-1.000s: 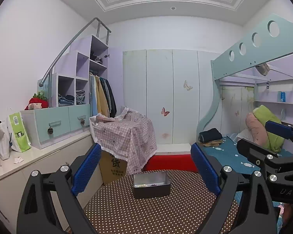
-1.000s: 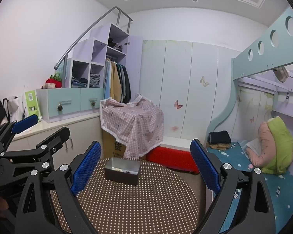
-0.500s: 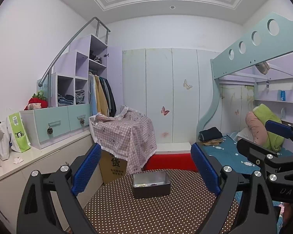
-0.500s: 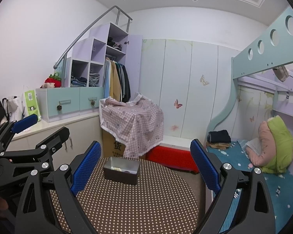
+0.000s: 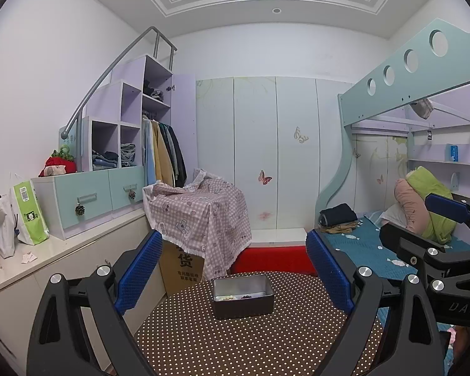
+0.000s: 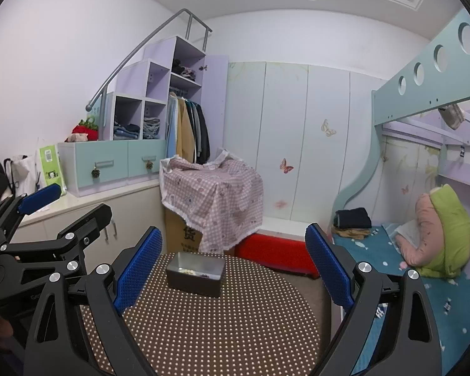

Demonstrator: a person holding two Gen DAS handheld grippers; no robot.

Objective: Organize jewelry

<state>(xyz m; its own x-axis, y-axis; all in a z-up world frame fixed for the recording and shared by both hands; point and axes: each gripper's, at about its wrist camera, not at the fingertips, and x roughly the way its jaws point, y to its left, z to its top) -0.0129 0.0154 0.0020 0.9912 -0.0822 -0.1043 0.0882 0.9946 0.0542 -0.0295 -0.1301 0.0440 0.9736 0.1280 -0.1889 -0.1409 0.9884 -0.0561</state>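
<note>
A grey metal tin (image 5: 242, 296) stands near the far edge of a round table with a brown polka-dot cloth (image 5: 253, 341). Inside lie pale beads (image 5: 225, 297) and a small dark piece (image 5: 246, 296), too small to tell apart. My left gripper (image 5: 233, 272) hovers open above the table, the tin between and beyond its blue pads. The right gripper (image 6: 233, 269) is open too, nothing between its fingers, with the tin (image 6: 195, 273) ahead toward its left finger. Each gripper shows in the other's view: the right one (image 5: 435, 235), the left one (image 6: 56, 210).
A box under a pink checked cloth (image 5: 200, 216) stands behind the table, with a red low item (image 5: 272, 258) beside it. A white counter with drawers and bags (image 5: 25, 216) runs along the left. A bunk bed with blue bedding (image 5: 376, 250) is at the right.
Both views have tilted slightly; the tin sits a little lower and nearer in each. Both grippers stay open and hold nothing.
</note>
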